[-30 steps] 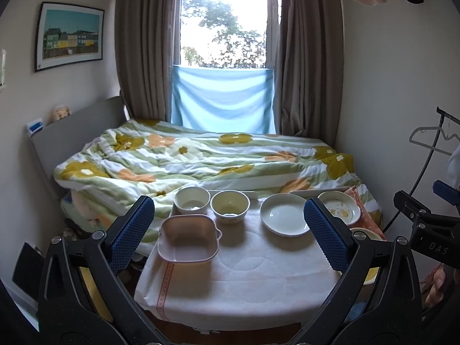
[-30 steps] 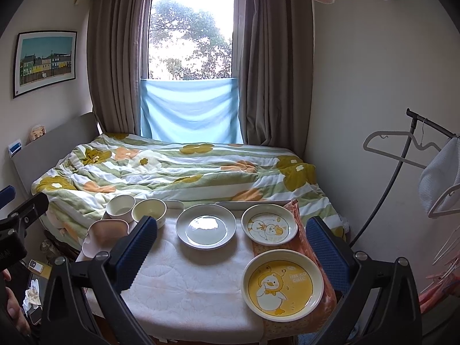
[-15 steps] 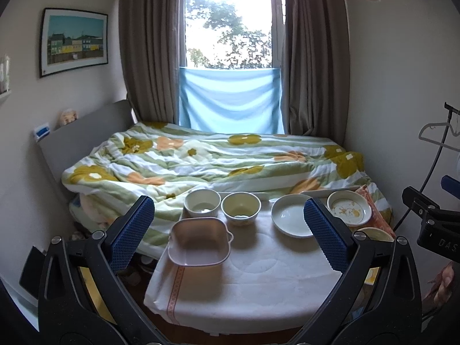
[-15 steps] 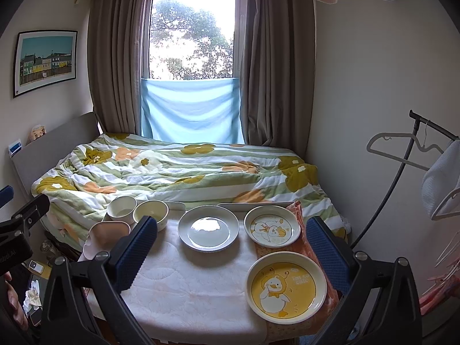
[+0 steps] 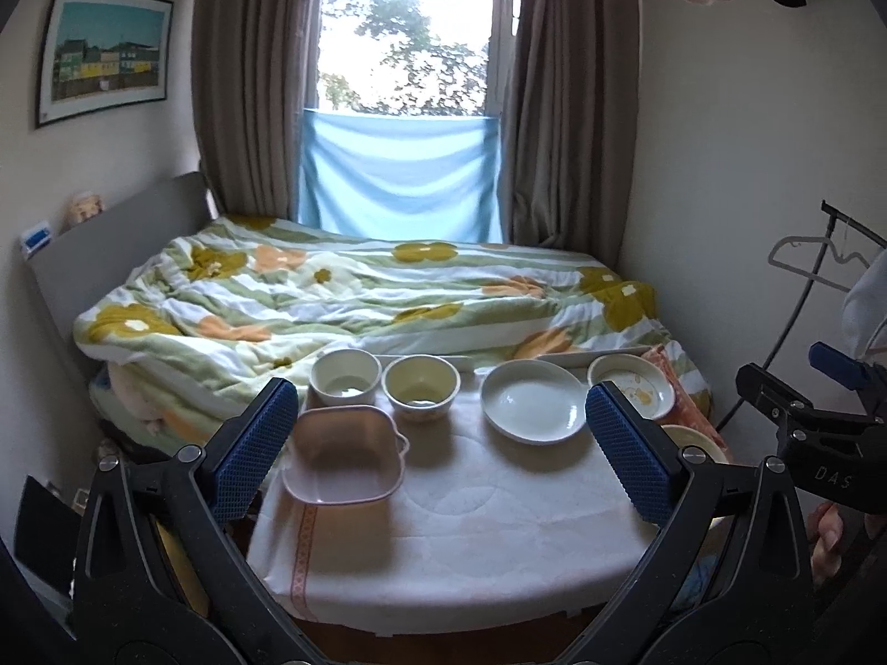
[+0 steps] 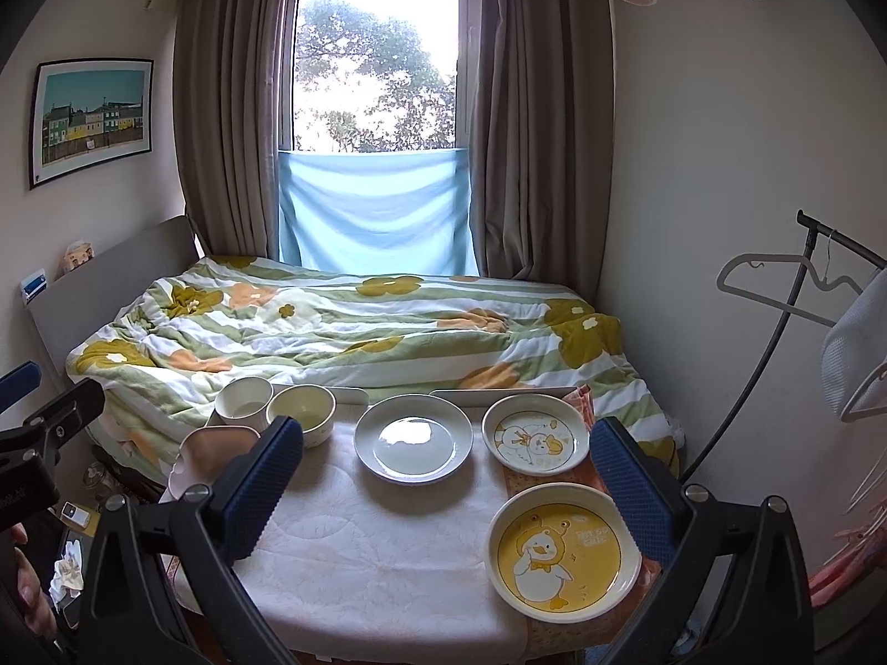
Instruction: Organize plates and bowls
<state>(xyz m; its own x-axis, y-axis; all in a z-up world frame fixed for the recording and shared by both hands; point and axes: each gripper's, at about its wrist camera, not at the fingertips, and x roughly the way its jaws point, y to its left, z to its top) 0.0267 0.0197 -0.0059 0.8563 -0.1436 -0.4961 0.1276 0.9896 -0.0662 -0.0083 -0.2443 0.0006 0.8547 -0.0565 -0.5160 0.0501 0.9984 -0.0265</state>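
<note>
Six pieces of crockery sit on the cloth-covered bench point(image 6: 355, 543) at the foot of the bed point(image 6: 343, 327). At the far left we see a white cup-like bowl point(image 5: 345, 376) touching a cream bowl point(image 5: 421, 386), and just in front of them a pink square dish point(image 5: 343, 454) near the bench's left edge. A plain white plate point(image 6: 413, 438) lies in the middle of the far row. To its right a white duck plate point(image 6: 535, 439) rests on an orange patterned mat point(image 6: 582, 399), with a yellow duck plate point(image 6: 562, 551) closer to us on the same side.

We hold both claws above the near edge of the bench, touching nothing. The left claw point(image 5: 441, 449) is released, its blue pads point(image 5: 252, 446) spread wide, framing the pink dish and the white plate. The right claw point(image 6: 443, 485) is likewise spread and empty, with the yellow duck plate just inside its right pad point(image 6: 632, 485).
</note>
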